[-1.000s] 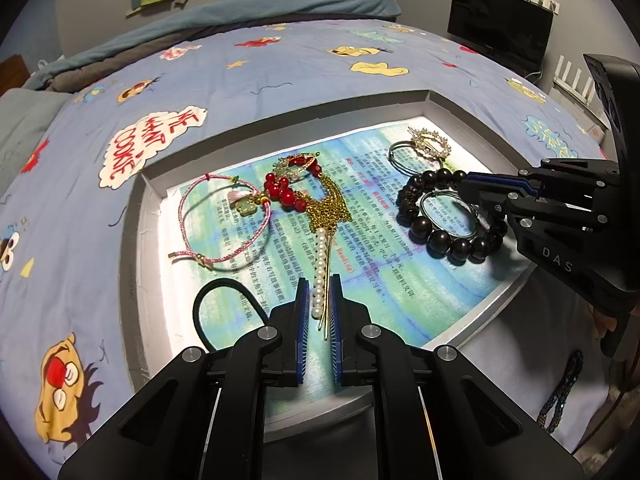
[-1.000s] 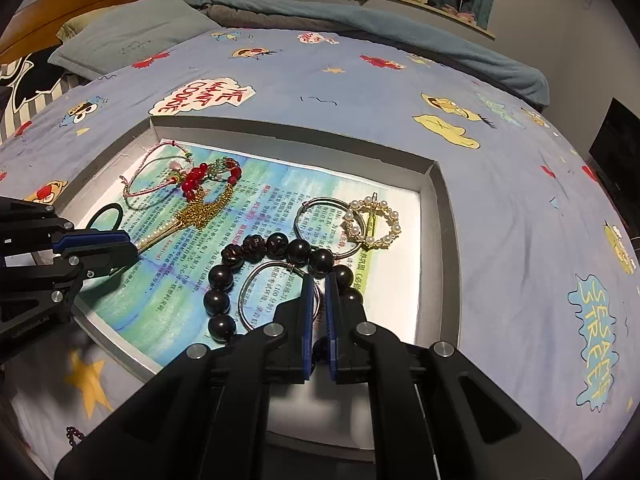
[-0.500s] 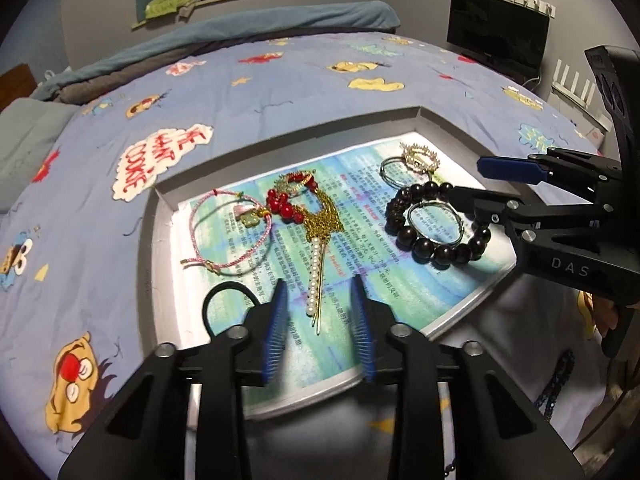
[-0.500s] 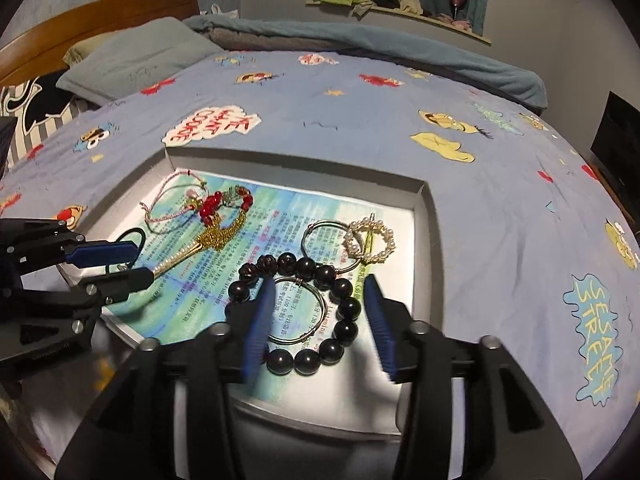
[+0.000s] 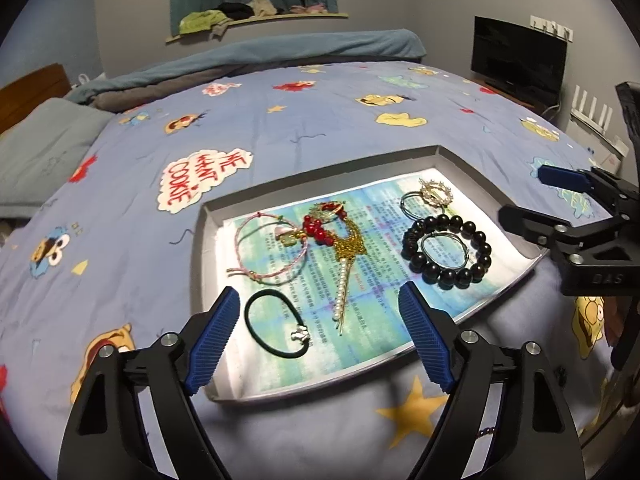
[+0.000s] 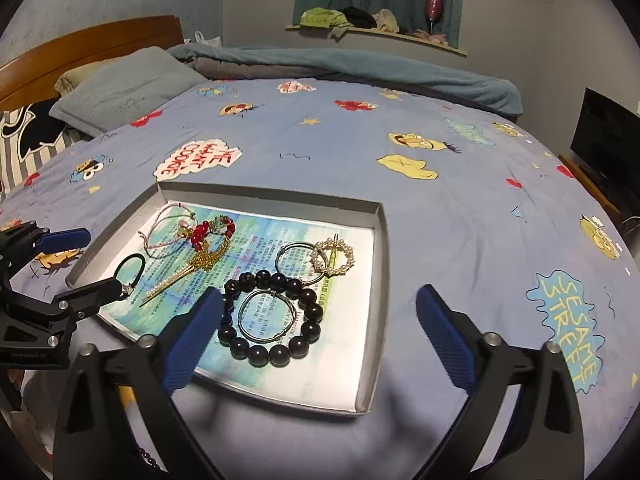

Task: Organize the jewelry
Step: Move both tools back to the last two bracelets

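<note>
Where tray [image 5: 206, 240] lies: bracelets [image 5: 446, 252] (beaded)

Beads [image 6: 272, 316]: glossy dark finish is being shown.
Tray [image 6: 376, 320]: matt grey card.
Sheet [image 5: 384, 320]: printed paper.
Bedcover [image 5: 320, 120]: soft matt cloth.
Headboard [image 6: 92, 46]: polished wood.

Bare bedspread [image 6: 440, 208] lies open around the tray [image 6: 378, 280]; inside, jewelry crowds the floor, its low walls hemming approaches.
</note>
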Tool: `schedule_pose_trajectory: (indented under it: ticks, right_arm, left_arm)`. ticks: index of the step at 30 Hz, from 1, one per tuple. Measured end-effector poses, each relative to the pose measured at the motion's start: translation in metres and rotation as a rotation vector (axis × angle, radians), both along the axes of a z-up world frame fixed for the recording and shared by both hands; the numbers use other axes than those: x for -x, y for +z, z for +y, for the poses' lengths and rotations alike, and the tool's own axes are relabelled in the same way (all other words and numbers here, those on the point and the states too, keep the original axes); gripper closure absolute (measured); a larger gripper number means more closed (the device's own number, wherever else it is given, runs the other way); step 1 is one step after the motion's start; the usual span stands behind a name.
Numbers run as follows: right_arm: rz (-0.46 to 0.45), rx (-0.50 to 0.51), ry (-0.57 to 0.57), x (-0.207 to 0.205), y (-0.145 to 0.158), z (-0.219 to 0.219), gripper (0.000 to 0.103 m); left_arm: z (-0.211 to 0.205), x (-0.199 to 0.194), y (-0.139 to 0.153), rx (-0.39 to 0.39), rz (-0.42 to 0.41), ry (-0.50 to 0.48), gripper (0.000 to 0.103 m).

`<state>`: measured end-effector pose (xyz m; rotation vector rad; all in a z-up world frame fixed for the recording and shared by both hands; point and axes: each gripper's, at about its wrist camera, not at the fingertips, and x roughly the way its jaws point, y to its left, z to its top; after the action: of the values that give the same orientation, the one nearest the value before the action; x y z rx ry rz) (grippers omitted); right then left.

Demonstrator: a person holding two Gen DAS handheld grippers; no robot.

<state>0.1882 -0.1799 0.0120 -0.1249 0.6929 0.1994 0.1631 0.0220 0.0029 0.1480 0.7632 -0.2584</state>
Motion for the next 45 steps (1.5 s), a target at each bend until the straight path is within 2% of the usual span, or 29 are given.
schedule_pose_trajectory:
  ticks: [9,13,19,25,29,34,45]
  right_arm:
    - [-0.032,0.02,0.007,0.021,0.016,0.0,0.006]
    - [-0.044,0.021,0.003,0.035,0.024,-0.005,0.006]
    - [-0.076,0.048,-0.005,0.062,0.041,-0.01,0.006]
    - [-0.083,0.026,0.005,0.093,0.045,-0.016,0.006]
    - [-0.061,-0.018,0.008,0.11,0.039,-0.021,0.006]
    - [-0.052,-0.025,0.001,0.126,0.025,-0.027,0.006]
    - [0.04,-0.023,-0.021,0.142,-0.027,-0.041,0.006]
  left_arm:
    - [0.002,0.01,0.012,0.001,-0.009,0.042,0.015]
    - [0.005,0.02,0.024,-0.022,-0.034,0.069,0.015]
    - [0.011,0.046,0.042,-0.01,-0.076,0.071,0.014]
    - [0.016,0.076,0.043,-0.023,-0.098,0.065,0.013]
    - [0.019,0.094,0.037,-0.019,-0.097,0.051,0.013]
    - [0.017,0.114,0.022,-0.023,-0.088,0.037,0.013]
    - [-0.002,0.133,-0.034,0.012,-0.03,0.002,0.013]
